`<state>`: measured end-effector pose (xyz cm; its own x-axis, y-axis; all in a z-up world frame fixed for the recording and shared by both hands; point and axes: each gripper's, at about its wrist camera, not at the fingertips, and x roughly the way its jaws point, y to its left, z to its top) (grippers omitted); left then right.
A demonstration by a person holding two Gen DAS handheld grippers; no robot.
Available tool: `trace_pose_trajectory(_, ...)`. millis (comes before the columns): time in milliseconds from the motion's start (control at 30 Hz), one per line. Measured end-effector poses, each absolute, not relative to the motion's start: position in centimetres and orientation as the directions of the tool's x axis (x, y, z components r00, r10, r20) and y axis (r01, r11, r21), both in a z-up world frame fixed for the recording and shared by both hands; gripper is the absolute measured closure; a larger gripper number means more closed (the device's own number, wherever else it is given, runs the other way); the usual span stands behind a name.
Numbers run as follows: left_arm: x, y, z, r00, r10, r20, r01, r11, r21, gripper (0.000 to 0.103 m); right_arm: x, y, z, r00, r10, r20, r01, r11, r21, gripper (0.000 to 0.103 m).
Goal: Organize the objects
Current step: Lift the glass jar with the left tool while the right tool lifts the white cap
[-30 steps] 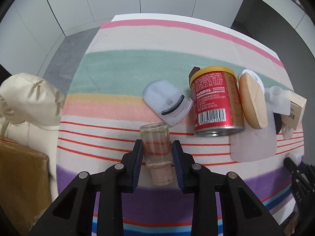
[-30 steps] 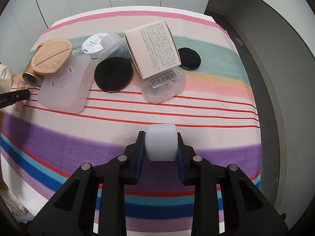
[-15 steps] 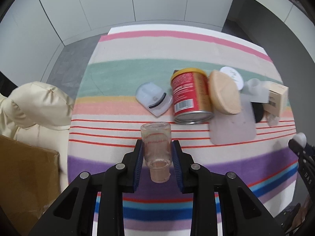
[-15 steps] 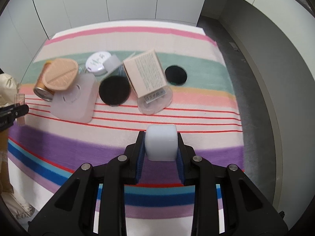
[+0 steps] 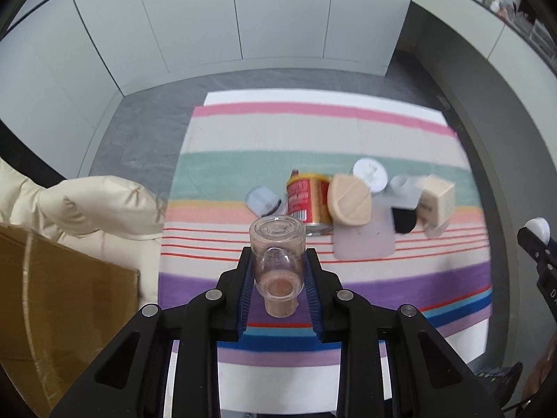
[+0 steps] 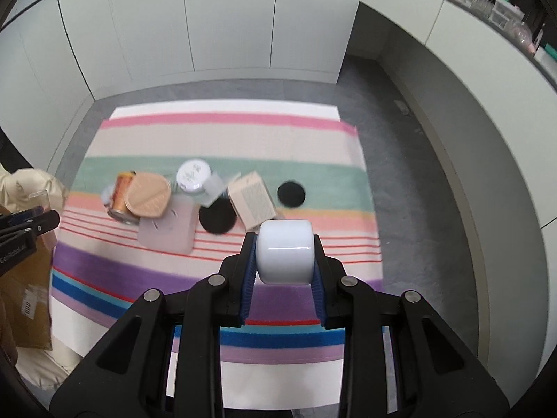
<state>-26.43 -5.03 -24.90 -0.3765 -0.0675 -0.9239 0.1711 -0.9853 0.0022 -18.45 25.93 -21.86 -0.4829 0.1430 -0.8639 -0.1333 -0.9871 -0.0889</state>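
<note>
- Left gripper (image 5: 277, 267): jaws closed on a small clear glass bottle (image 5: 277, 253), blue pads pressing its two sides. The bottle's long axis runs along the fingers, its base pointing away from the camera and its neck, with a pinkish residue, toward it. The bottle hangs in the air, clear of the striped cloth (image 5: 348, 132).
- Right gripper (image 6: 284, 257): jaws closed on a white rounded cap (image 6: 284, 256), held crosswise between the pads and likewise off the cloth.
- Key relation: each hand carries one half of what appears to be a pair. From the left wrist view the cap sits far toward the right edge; from the right wrist view the bottle sits far toward the left edge. The two are well apart, so joining them would mean bringing the hands toward each other above the near edge of the cloth.
- Remaining clutter, mid-cloth and beyond both grippers: a red can (image 5: 306, 202) on its side, a tan puff (image 5: 349, 199) leaning on it, a white round lid (image 5: 370, 175), a beige carton (image 6: 252, 203), and two black discs (image 6: 291, 193).
- Nearer hand: the can lies toward the left gripper, the carton toward the right.
</note>
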Motion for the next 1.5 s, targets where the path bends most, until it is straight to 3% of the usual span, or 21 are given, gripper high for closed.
trace_pose_trajectory(500,-27.0,-4.7,-11.8,-0.463,-0.135,-0.876,0.191,-0.98,0.05,0.075,-18.5,27.0,-9.1,-0.538,0.19,-0.821,-0.137,-0.981,-0.137,0.074)
trace_pose_trajectory(900,-26.2,-3.3,-4.2,-0.521,-0.132,-0.844,0.191,-0.981,0.036,0.075,-19.3,28.1,-3.5,-0.544,0.159,-0.824,-0.148,-0.985,-0.092,0.074)
trace_pose_trajectory(1500,-25.2,-3.3,-1.9,-0.518,-0.118,-0.847,0.208,-0.978,0.009,0.075,-17.7,28.1,1.5,-0.599,0.212,-0.773,-0.148,-0.977,-0.153,0.074)
